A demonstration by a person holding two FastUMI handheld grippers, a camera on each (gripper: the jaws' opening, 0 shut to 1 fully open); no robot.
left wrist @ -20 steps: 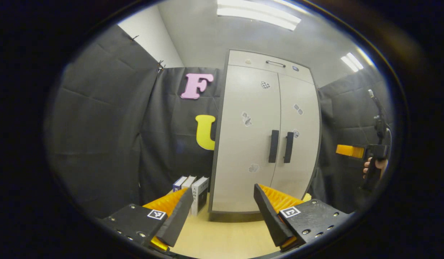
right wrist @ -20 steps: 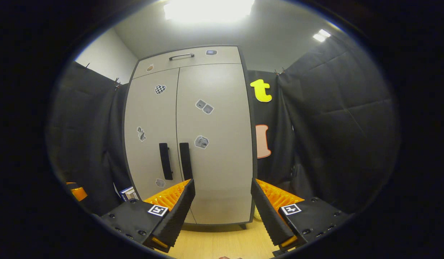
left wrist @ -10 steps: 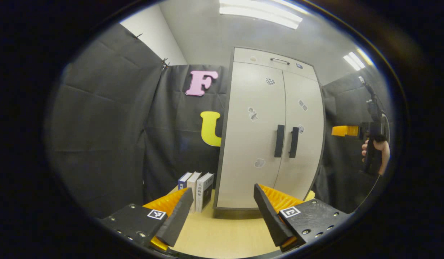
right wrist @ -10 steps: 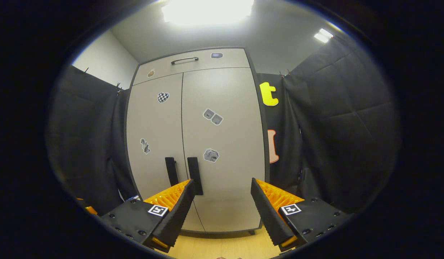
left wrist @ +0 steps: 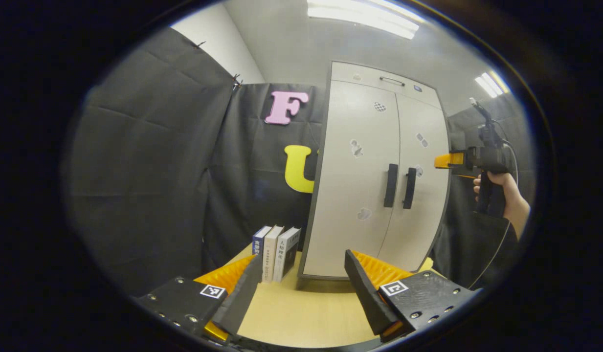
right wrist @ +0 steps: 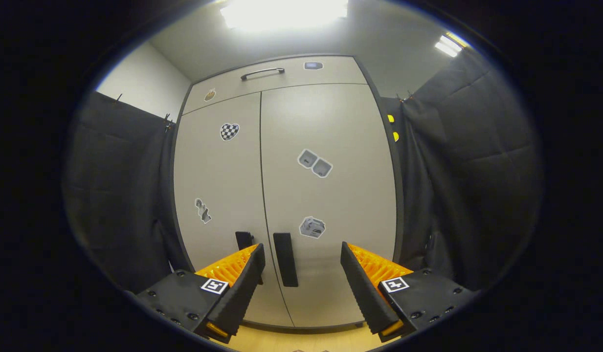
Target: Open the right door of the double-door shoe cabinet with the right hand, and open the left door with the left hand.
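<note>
- The right gripper point(right wrist: 301, 283) has come closer to the shoe cabinet point(right wrist: 281, 195) than a second ago; its fingers stand apart, and the right door handle point(right wrist: 285, 259) now shows between them, not yet touched.
- The left gripper point(left wrist: 301, 293), fingers also apart, has drifted left and stays far from the cabinet.
- Both doors are closed, so the right door point(right wrist: 328, 195) comes first; the left door handle point(left wrist: 390, 178) waits.

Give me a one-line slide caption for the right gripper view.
Open right gripper nears the black handle on the closed right door of the pale grey double-door cabinet.
</note>
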